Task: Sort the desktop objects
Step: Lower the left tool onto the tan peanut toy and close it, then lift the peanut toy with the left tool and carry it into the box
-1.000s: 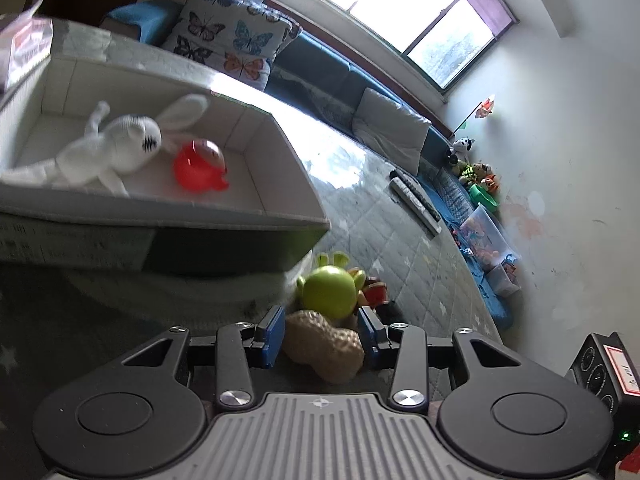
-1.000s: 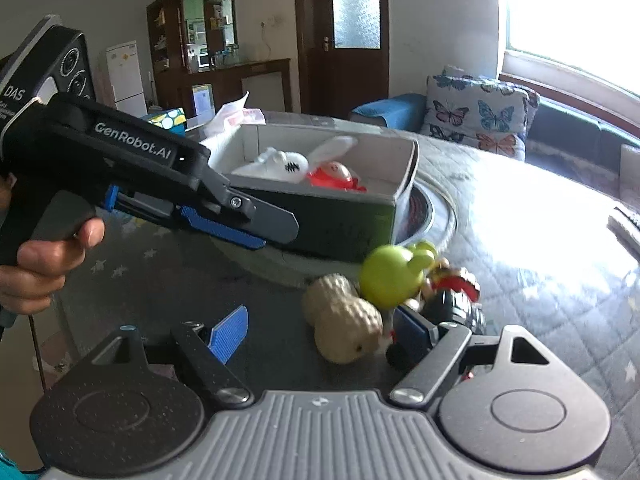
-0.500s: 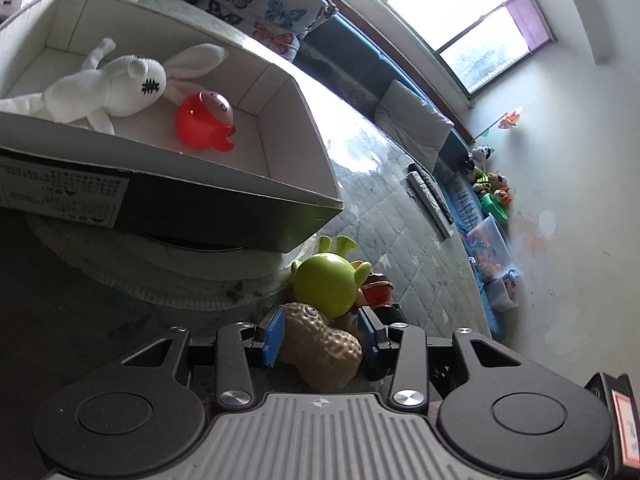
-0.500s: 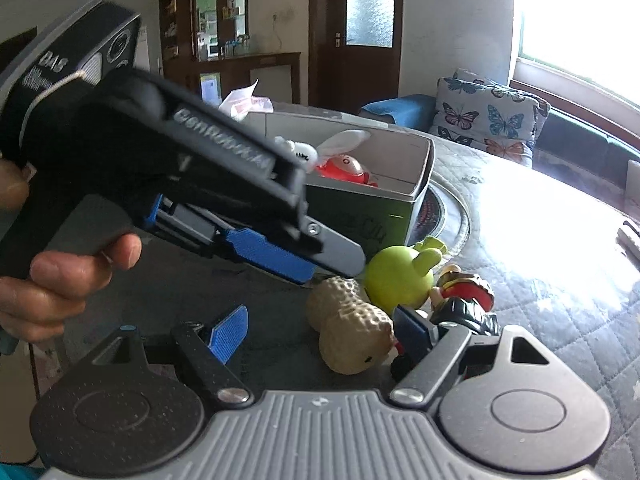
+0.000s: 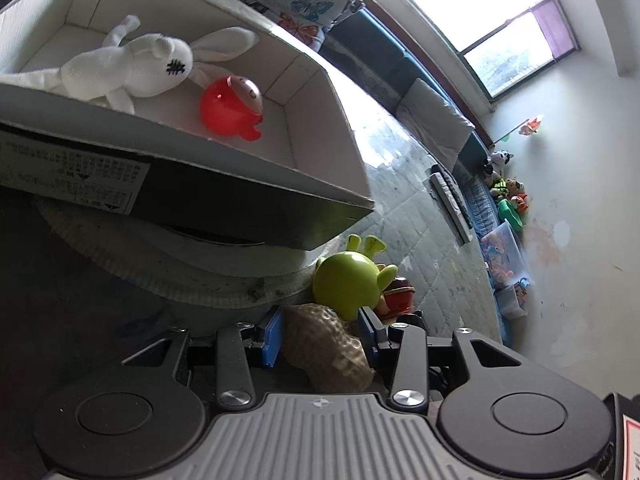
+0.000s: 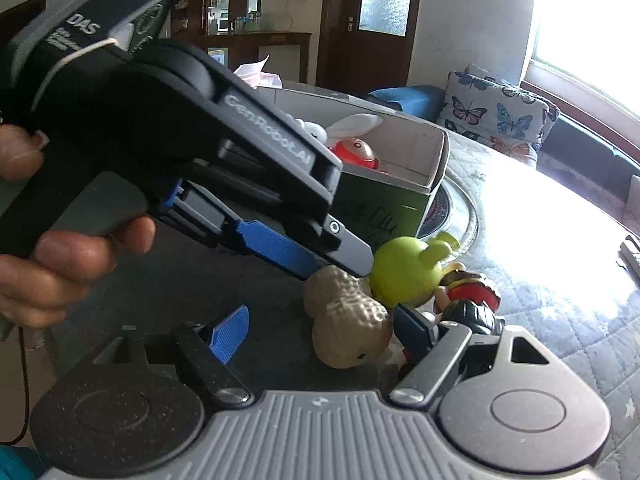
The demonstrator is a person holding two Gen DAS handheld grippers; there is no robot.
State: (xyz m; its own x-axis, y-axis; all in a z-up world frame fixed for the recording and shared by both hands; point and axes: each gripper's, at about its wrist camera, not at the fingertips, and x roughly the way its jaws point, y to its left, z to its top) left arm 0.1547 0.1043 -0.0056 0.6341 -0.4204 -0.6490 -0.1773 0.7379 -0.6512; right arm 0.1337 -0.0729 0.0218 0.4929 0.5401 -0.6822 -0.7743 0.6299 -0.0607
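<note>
A tan peanut toy (image 5: 324, 350) (image 6: 348, 320) lies on the dark table top. My left gripper (image 5: 320, 334) straddles it, one blue pad on each side, jaws wide and open. In the right wrist view the left gripper (image 6: 320, 268) slants down with its tip at the peanut's top. My right gripper (image 6: 320, 332) is open, low over the table, with the peanut just ahead between its fingers. A green alien toy (image 5: 346, 280) (image 6: 404, 272) and a red-and-black figure (image 5: 400, 292) (image 6: 468, 300) sit against the peanut's far side.
A cardboard box (image 5: 240, 184) (image 6: 384, 208) rests on a round turntable (image 5: 180, 276), holding a white plush rabbit (image 5: 128, 64) and a red round toy (image 5: 230, 108). Remote controls (image 5: 448, 196) lie farther along the quilted table. A hand (image 6: 60, 264) holds the left gripper.
The left gripper has come down and in toward the peanut, rolling a little; its tip now reaches the peanut. The right gripper shifted slightly. Both jaws kept their width.
</note>
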